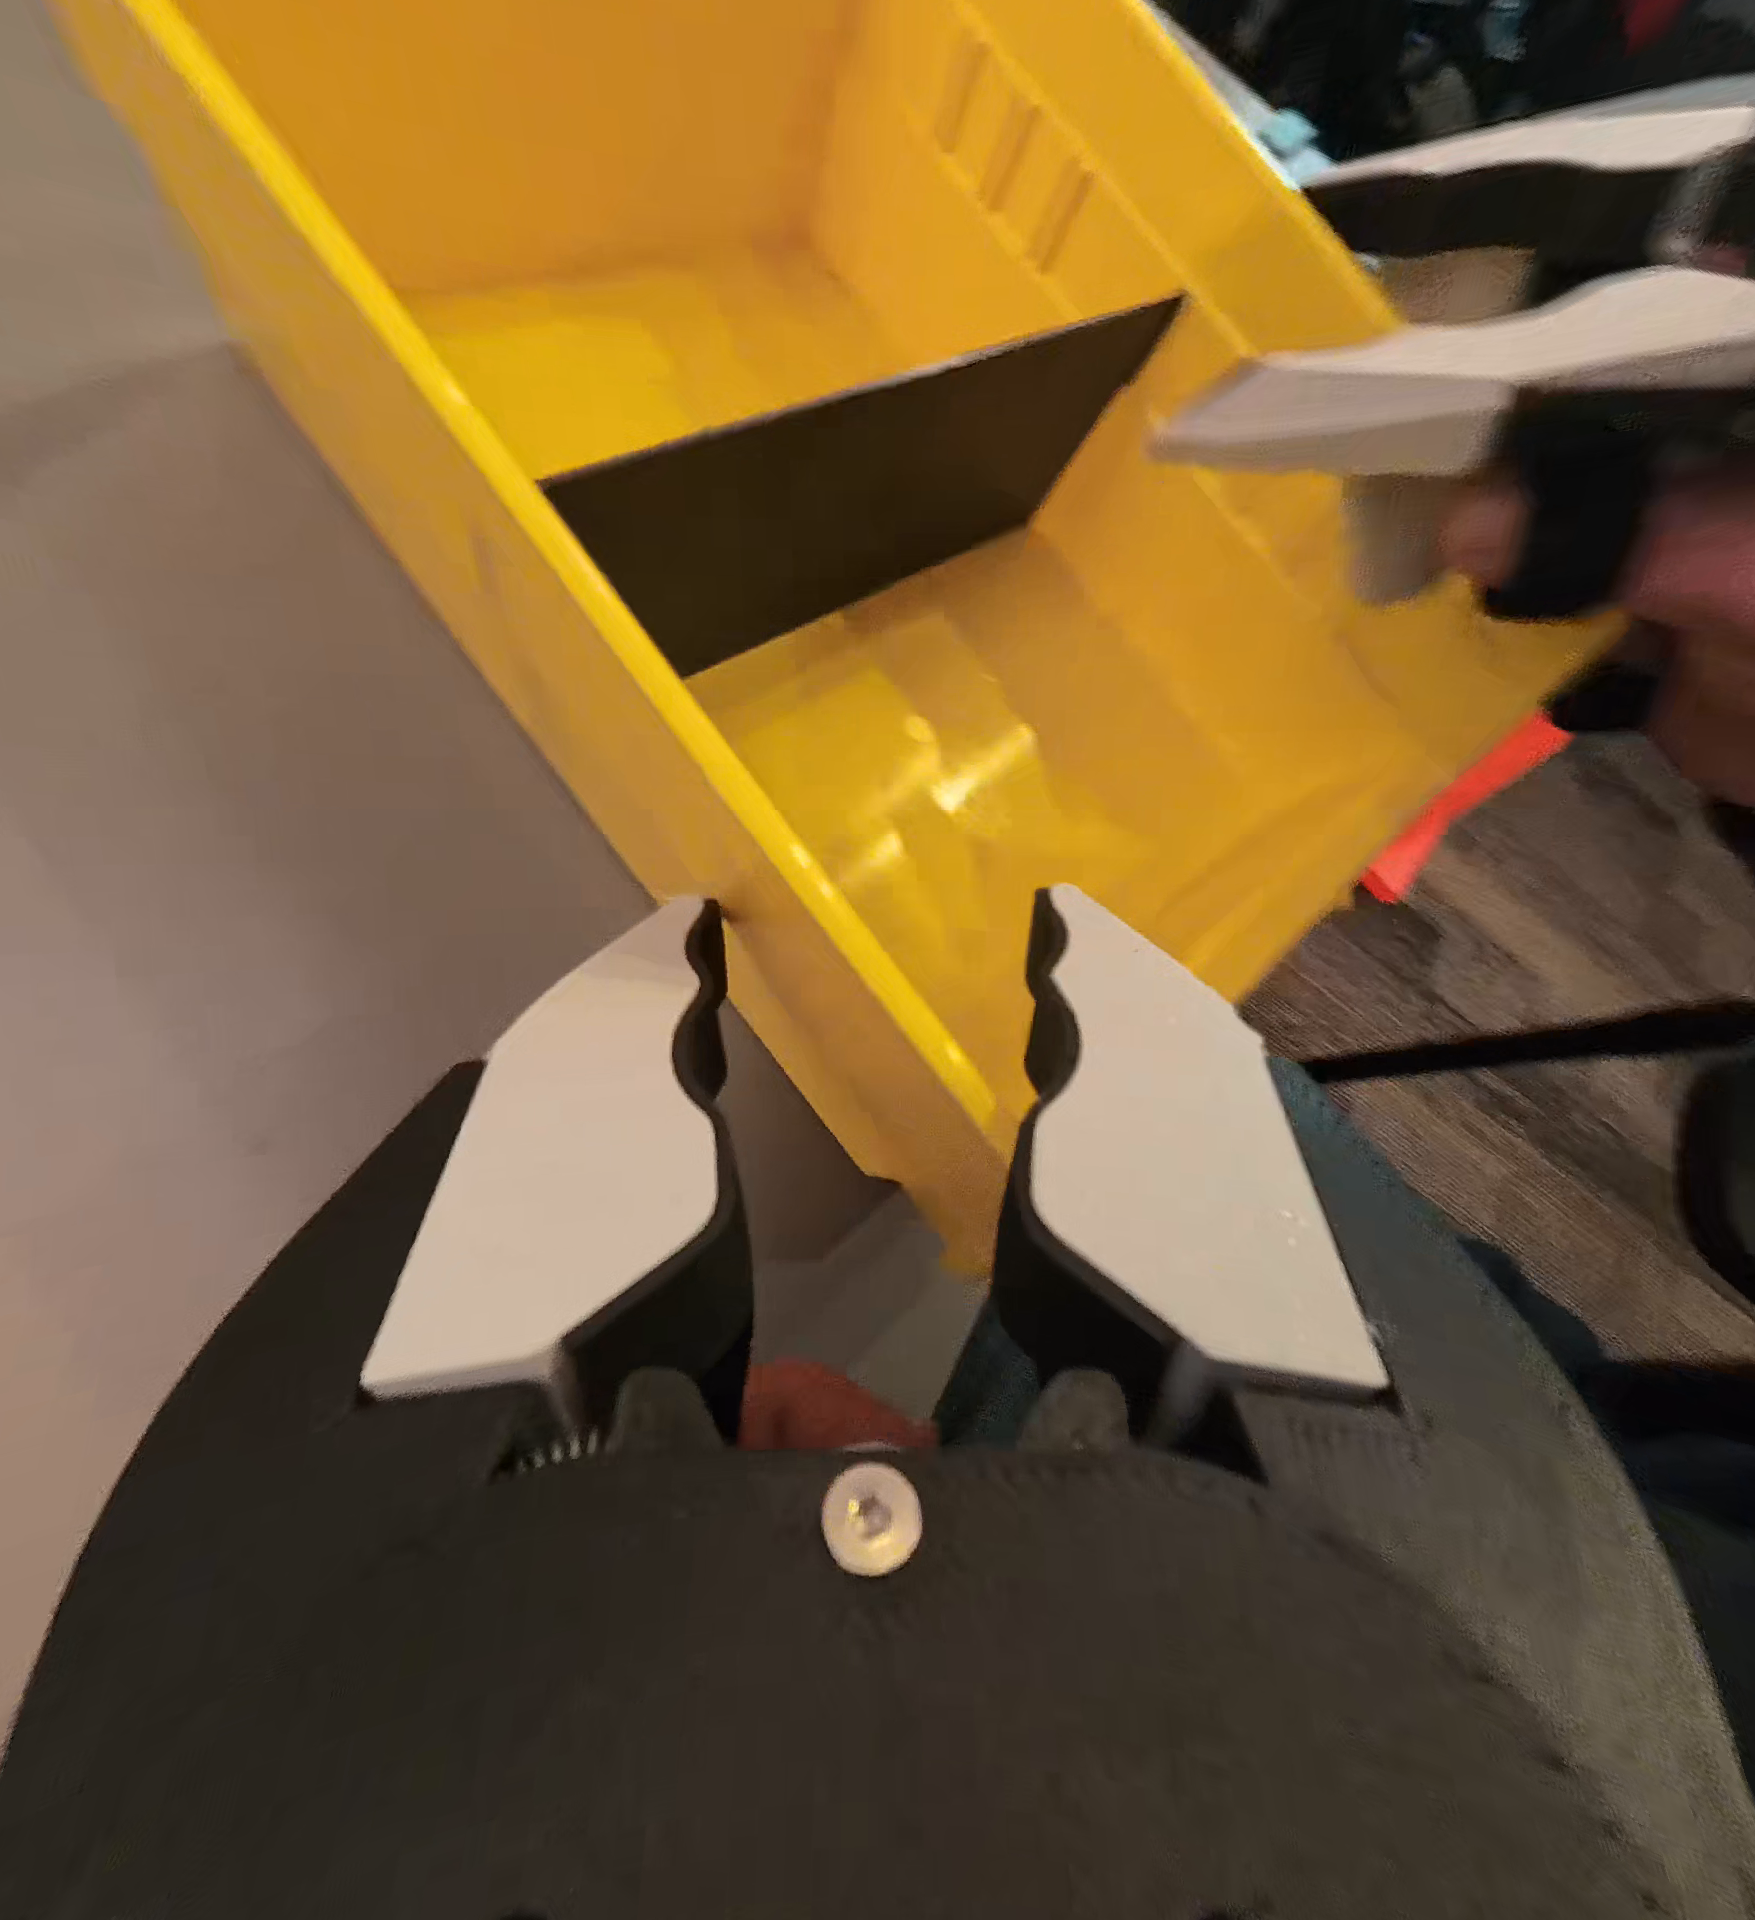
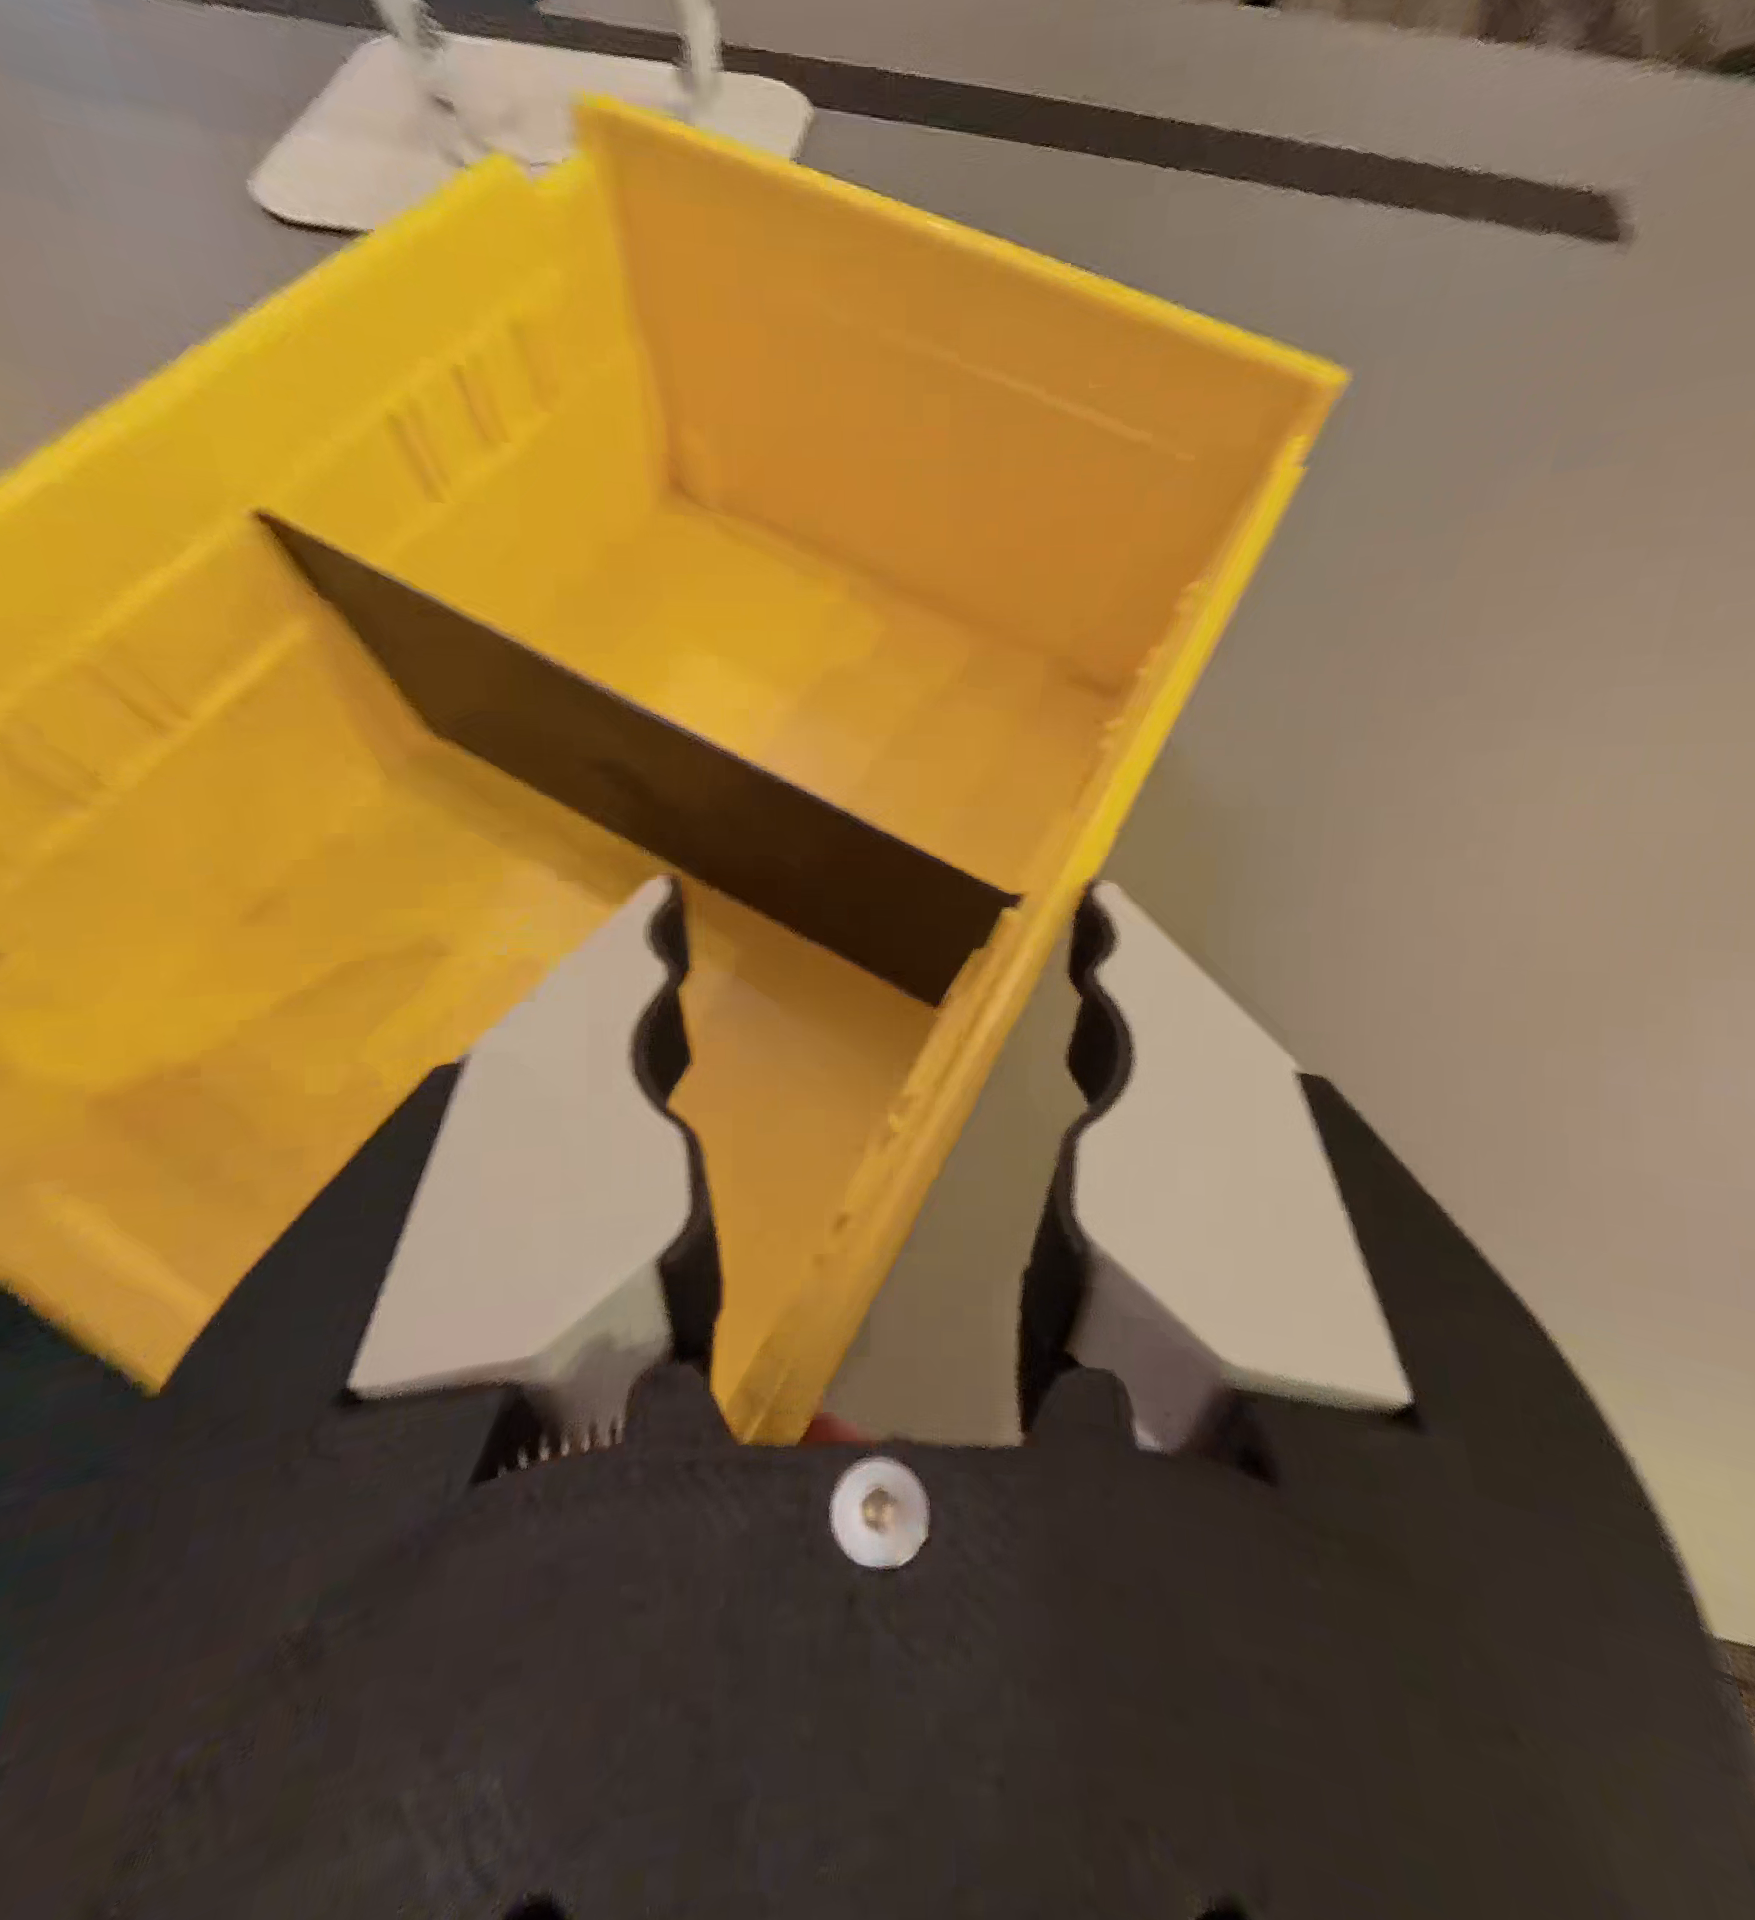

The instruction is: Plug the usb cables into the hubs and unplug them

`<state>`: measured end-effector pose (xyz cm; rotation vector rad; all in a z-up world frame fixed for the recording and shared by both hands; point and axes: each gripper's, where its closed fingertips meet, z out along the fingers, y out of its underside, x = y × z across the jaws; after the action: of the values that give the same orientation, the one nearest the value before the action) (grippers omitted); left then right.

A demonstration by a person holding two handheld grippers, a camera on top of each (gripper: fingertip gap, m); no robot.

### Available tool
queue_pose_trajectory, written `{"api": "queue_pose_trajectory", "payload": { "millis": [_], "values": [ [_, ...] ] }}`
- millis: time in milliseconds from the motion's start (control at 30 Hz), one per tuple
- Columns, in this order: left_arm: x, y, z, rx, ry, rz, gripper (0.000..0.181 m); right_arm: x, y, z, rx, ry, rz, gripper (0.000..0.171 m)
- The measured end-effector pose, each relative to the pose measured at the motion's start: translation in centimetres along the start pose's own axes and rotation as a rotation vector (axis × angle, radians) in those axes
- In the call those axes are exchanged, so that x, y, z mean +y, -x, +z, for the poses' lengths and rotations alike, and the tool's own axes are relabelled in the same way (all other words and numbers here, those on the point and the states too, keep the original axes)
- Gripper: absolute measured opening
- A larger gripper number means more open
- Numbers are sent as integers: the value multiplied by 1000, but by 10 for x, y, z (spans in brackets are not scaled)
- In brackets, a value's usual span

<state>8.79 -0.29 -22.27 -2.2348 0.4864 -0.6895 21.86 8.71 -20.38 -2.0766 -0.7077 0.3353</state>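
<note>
No USB cable or hub shows in either view. A yellow plastic bin (image 1: 956, 748) (image 2: 852, 436) with a black divider (image 1: 852, 488) (image 2: 665, 790) across its middle is empty in both compartments. My left gripper (image 1: 878, 914) is open and straddles one long wall near a corner, one finger outside and one inside. My right gripper (image 2: 878, 914) is open and straddles the opposite long wall next to the divider. It also shows in the left wrist view (image 1: 1237, 312), held by a hand. Both views are blurred.
The bin sits at the edge of a grey table (image 1: 125, 727) (image 2: 1475, 727), and its near end hangs past the edge over wood-look floor (image 1: 1538, 1039). A white stand base (image 2: 530, 135) and a dark strip (image 2: 1164, 145) lie at the table's far side. An orange object (image 1: 1455, 810) lies on the floor.
</note>
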Motion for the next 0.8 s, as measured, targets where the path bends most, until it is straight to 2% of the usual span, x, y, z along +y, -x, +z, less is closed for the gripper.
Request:
{"api": "queue_pose_trajectory", "payload": {
  "millis": [33,100,200,267,333,433,600,800],
  "values": [
    [1,-6,1,43,11,1,58,1,-11,1,39,9,-32,56],
    [-3,-15,-3,107,-8,0,59,3,-26,4,76,47,-74,37],
    [-9,-22,-22,108,-10,40,59,0,-42,10,85,92,-114,24],
    [-16,-15,-48,23,-53,131,56,-1,-52,14,71,128,-133,18],
    [-21,1,-81,-51,-99,143,55,-1,-65,17,53,149,-135,15],
    [-20,55,-143,-256,-160,143,53,-1,-90,20,62,173,-156,12],
    [9,144,-238,-582,-165,103,55,-3,-133,26,79,172,-114,12],
    [42,206,-313,-876,-129,94,58,-3,-174,36,131,209,-135,11]
  ]
}}
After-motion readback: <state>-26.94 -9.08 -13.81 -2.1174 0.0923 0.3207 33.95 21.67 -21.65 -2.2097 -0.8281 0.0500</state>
